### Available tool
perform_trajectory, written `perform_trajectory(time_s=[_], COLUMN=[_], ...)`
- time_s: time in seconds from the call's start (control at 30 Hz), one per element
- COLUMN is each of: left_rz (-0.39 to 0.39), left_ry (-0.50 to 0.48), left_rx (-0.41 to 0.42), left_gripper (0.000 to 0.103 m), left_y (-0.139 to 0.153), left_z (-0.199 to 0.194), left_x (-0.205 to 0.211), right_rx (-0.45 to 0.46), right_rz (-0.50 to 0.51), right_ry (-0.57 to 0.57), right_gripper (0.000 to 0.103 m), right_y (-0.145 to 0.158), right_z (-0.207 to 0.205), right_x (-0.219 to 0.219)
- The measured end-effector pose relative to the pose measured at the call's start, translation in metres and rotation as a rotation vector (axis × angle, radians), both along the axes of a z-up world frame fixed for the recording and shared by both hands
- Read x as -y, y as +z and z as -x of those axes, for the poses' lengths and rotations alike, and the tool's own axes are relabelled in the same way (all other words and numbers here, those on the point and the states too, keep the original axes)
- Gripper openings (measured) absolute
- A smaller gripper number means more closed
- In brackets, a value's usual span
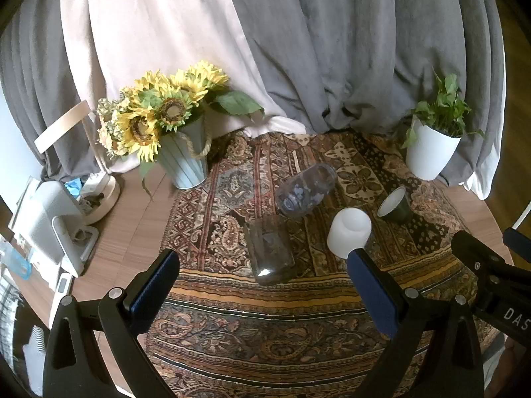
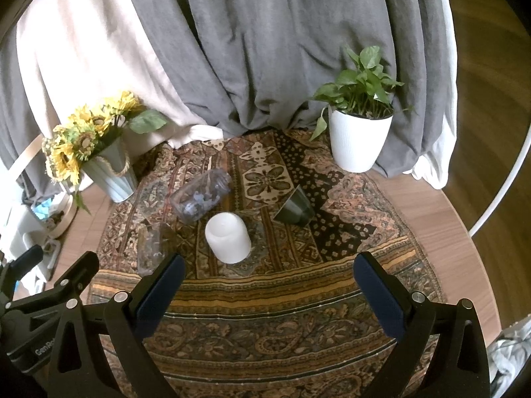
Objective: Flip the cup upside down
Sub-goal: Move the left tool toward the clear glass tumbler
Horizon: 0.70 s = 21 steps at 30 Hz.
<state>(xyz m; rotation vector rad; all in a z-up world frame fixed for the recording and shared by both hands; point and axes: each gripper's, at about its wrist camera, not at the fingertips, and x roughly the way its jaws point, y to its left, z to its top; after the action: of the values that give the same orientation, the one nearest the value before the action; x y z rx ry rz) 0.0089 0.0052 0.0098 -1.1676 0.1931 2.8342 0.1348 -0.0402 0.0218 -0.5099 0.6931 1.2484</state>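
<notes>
A white cup stands upside down on the patterned cloth. A dark green cup lies on its side behind it. A clear glass and a clear jar with bluish bits inside lie on their sides. My left gripper is open and empty, hovering in front of the glass. My right gripper is open and empty, in front of the white cup. The right gripper also shows at the right edge of the left wrist view.
A patterned cloth covers a round wooden table. A sunflower bucket stands back left, a white plant pot back right. Grey and beige drapes hang behind. White devices sit at the left.
</notes>
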Motion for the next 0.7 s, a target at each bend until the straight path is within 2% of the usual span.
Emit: perform_trajectory(time_s=[0.33,0.47,0.5,0.7], left_rz=[-0.007,-0.016,-0.016,-0.005], left_ry=[-0.013,-0.01,-0.209,-0.206], left_rx=[0.023,0.059,0.073,0.164], left_gripper=[0.103,0.103,0.103,0.098], left_y=[-0.008,-0.017,-0.02,-0.046], left_z=[0.009,0.018,0.02,0.04], left_x=[0.0,-0.001,-0.001,-0.01], right_rx=[-0.013,-0.021,-0.027,-0.063], right_rz=[0.011,0.019,0.023,0.064], right_ry=[-0.027,-0.027,-0.031,-0.028], right_gripper=[0.102,0.102,0.102,0.102], right_y=[-0.006,-0.01,-0.013,-0.035], right_z=[-0.004,-0.006,-0.007,-0.012], right_x=[-0.006,-0.012,-0.014,-0.029])
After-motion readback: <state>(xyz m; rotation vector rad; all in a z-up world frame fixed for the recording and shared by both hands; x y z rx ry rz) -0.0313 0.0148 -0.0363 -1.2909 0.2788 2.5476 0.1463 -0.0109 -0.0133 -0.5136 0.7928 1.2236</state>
